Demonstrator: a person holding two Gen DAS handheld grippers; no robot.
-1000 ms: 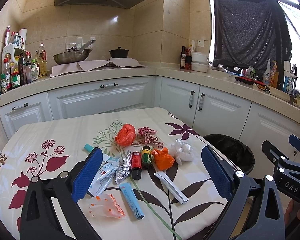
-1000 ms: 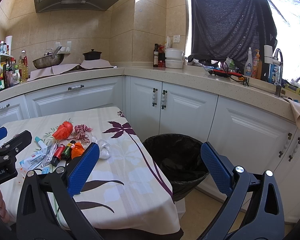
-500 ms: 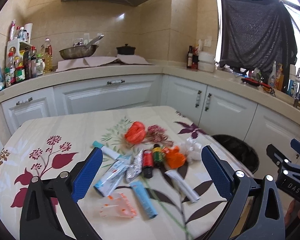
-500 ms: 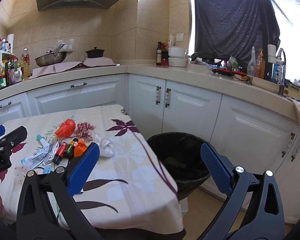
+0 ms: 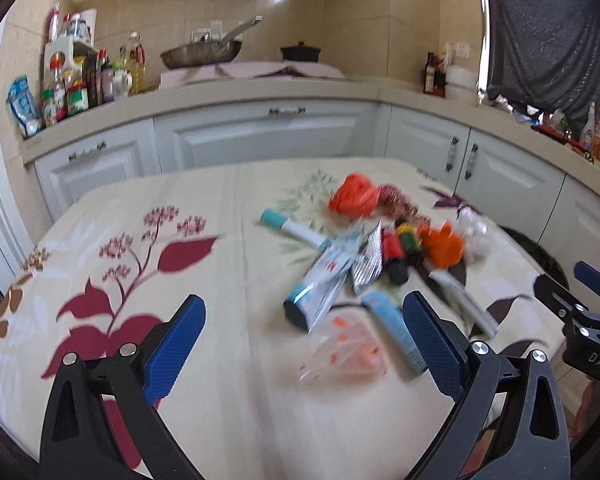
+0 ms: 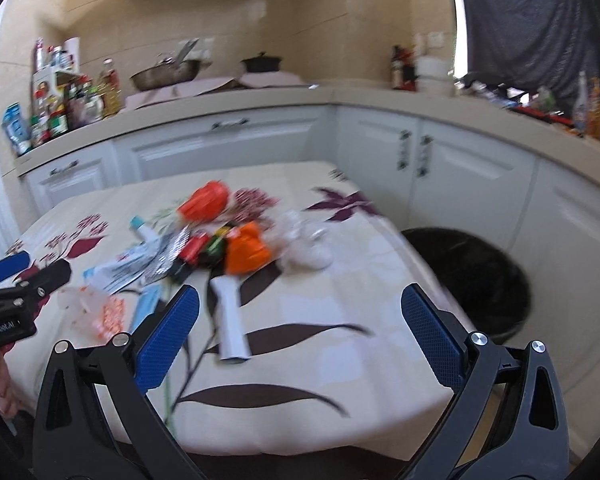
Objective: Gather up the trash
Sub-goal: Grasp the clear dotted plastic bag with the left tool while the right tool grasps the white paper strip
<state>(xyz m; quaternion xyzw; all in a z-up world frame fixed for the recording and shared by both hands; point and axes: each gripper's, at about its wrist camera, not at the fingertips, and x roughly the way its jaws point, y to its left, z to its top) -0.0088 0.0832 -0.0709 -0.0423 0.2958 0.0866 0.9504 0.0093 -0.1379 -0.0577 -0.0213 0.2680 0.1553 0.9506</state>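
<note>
Several pieces of trash lie in a cluster on the floral tablecloth (image 5: 228, 264): an orange bag (image 5: 354, 198), a blue-white tube (image 5: 324, 276), a red bottle (image 5: 394, 254), an orange wrapper (image 5: 440, 246), a clear packet (image 5: 342, 354). My left gripper (image 5: 304, 344) is open and empty just above the clear packet. My right gripper (image 6: 300, 334) is open and empty over the table's front, near a white tube (image 6: 230, 320). White crumpled plastic (image 6: 308, 246) lies right of the orange wrapper (image 6: 246, 254). Both views are blurred.
A black bin (image 6: 472, 276) lined with a bag stands on the floor right of the table. White cabinets (image 6: 412, 156) and a counter (image 5: 260, 88) with a pan and bottles run behind. The right gripper's body shows at the left view's right edge (image 5: 588, 320).
Both grippers have swung left and down toward the table and the trash cluster. Both stay open. The trash has not moved.
</note>
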